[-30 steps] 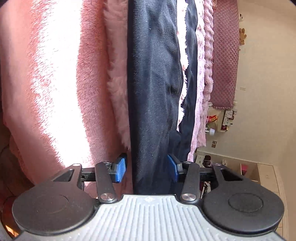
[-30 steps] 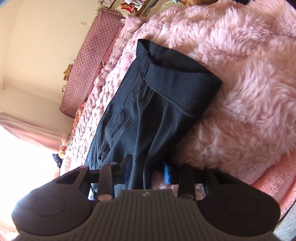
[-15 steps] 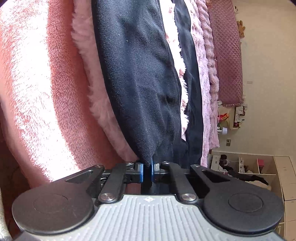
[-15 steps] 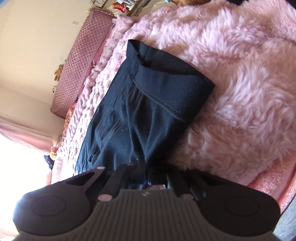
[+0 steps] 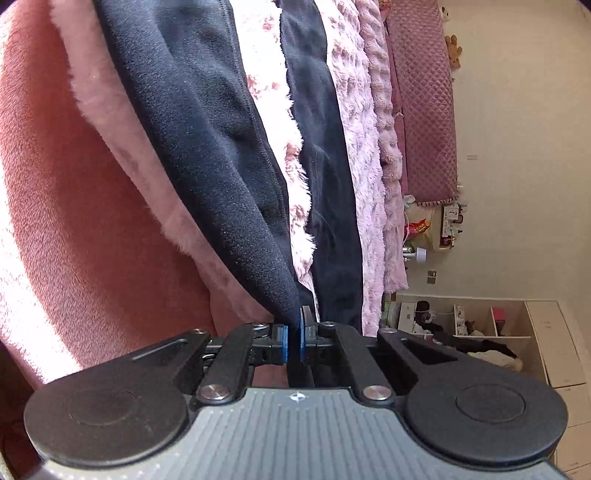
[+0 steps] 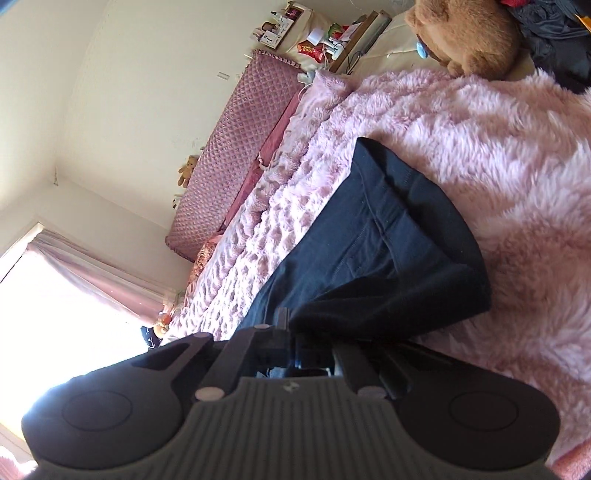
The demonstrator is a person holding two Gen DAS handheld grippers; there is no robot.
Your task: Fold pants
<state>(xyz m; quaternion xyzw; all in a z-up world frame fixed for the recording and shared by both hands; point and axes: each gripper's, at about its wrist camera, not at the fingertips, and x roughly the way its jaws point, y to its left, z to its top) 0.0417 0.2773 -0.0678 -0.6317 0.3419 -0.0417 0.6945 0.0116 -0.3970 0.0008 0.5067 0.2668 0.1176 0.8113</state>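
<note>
The dark navy pants point(image 6: 373, 258) lie on a fluffy pink blanket point(image 6: 498, 155) that covers the bed, and both claws have hold of them at the near edge of the bed. In the left wrist view the left gripper point(image 5: 292, 341) has its two blue pads point(image 5: 283, 341) drawn almost together, with a thin fold of the pants' fabric pinched between them; the cloth runs up and away from the jaws in a long dark band point(image 5: 207, 140), with a strip of the pale pink fur showing between it and a second dark band point(image 5: 325, 155) of the same garment farther right. To the left of the held cloth sits a smoother, salmon-pink blanket point(image 5: 59, 206) along the bed's edge. In the right wrist view the right gripper point(image 6: 293, 345) is likewise narrowed onto the pants, its fingers close together and partly buried under a bunched dark fold that drapes over them, so the pads themselves are hard to make out. Beyond that fold the waistband end point(image 6: 388, 177) of the pants lies flat toward the middle of the bed. A quilted mauve headboard point(image 6: 236, 158) stands against the wall at the far edge, and a brown teddy bear point(image 6: 469, 33) rests at the far right corner.
</note>
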